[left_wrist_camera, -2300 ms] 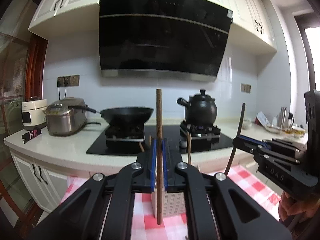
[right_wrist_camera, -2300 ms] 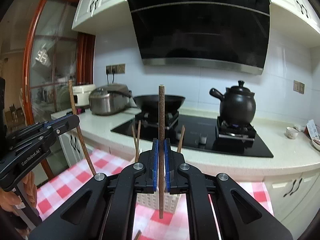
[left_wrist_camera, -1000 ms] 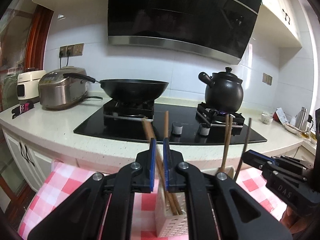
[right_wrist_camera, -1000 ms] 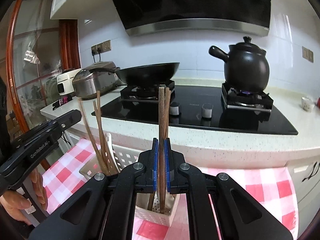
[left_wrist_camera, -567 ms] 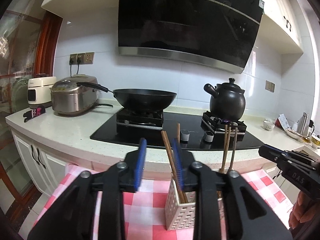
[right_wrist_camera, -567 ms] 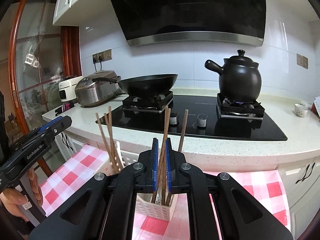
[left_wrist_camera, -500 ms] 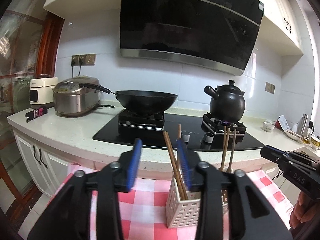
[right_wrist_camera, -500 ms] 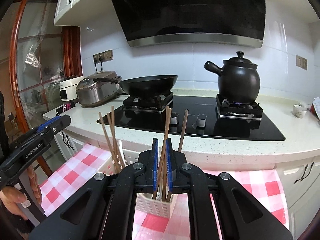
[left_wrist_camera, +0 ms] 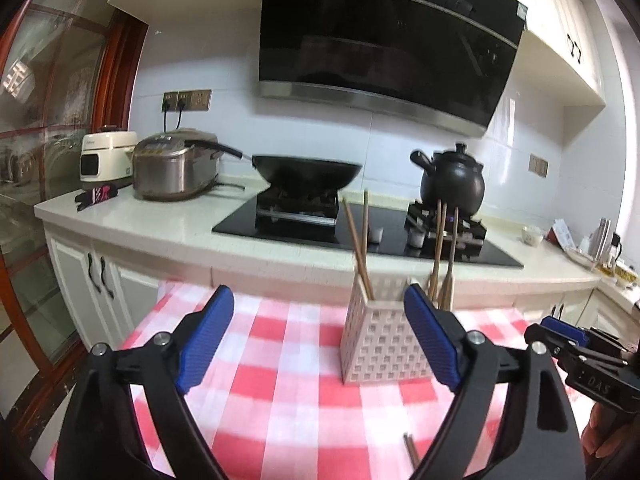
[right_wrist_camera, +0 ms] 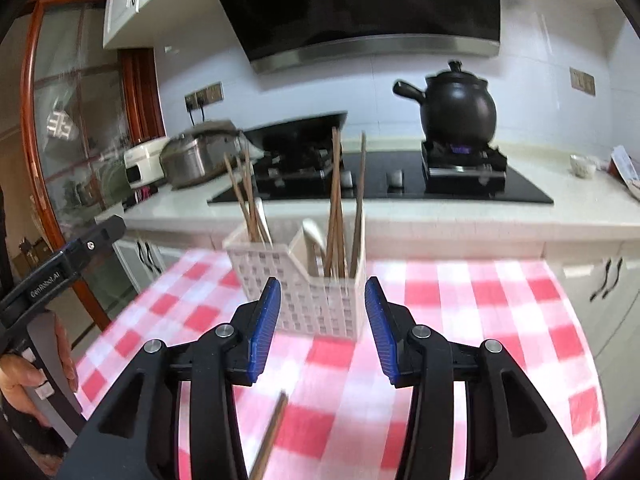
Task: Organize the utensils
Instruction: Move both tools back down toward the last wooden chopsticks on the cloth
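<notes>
A white perforated utensil holder (left_wrist_camera: 384, 344) (right_wrist_camera: 316, 296) stands on the red-checked tablecloth (left_wrist_camera: 280, 380). Several brown chopsticks (left_wrist_camera: 358, 248) (right_wrist_camera: 336, 200) stand upright in its compartments. My left gripper (left_wrist_camera: 316, 340) is wide open and empty, a little in front and to the left of the holder. My right gripper (right_wrist_camera: 322, 322) is open and empty, just in front of the holder. A loose chopstick (right_wrist_camera: 270, 436) lies on the cloth below the right gripper; its tip also shows in the left wrist view (left_wrist_camera: 412, 450). The other gripper shows at each view's edge.
Behind the table runs a white counter (left_wrist_camera: 160, 232) with a black hob, a wok (left_wrist_camera: 308, 172), a black clay pot (left_wrist_camera: 452, 180) (right_wrist_camera: 460, 108) and a rice cooker (left_wrist_camera: 172, 168). Cabinets (left_wrist_camera: 92, 280) stand below. A glass door (right_wrist_camera: 80, 140) is at the left.
Both grippers lowered their chopsticks into the holder, opened and let go. Both have since drawn back from the holder and opened wider.
</notes>
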Demonstrator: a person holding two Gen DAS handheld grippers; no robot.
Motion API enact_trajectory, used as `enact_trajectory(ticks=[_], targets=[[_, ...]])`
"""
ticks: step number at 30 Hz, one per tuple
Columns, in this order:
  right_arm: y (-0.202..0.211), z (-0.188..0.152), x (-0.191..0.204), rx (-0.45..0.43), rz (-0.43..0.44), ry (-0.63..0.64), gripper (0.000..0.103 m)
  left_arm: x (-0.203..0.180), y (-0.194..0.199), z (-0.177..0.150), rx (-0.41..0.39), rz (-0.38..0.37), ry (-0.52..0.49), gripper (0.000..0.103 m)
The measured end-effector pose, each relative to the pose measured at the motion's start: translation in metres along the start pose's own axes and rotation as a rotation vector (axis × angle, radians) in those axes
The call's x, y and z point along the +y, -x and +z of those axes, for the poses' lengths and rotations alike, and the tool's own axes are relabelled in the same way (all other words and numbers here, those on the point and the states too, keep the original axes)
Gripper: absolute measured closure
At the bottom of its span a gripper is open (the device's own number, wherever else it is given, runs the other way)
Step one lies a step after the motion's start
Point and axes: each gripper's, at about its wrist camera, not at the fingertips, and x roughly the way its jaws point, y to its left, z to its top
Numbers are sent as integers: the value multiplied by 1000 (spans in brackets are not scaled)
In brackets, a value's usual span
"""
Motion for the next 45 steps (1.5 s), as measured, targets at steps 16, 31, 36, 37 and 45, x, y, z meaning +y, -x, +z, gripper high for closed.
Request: enact_trajectory(ticks=[16, 31, 36, 37, 45], targets=[[-24, -94, 14, 224, 13, -46, 60, 13, -1, -101, 227, -1, -54, 15], [-46, -125, 45, 364, -15, -7, 72, 41, 21, -116, 211, 29, -26, 13], [-50, -126, 49, 380, -25, 5, 75, 46, 19, -122, 231, 27, -26, 13], [-51, -127, 50, 386, -28, 9, 76, 48, 19, -122, 233, 25, -23, 13], [-58, -128, 55, 404, -55, 26, 80, 58, 21, -124, 231, 24, -4, 13]])
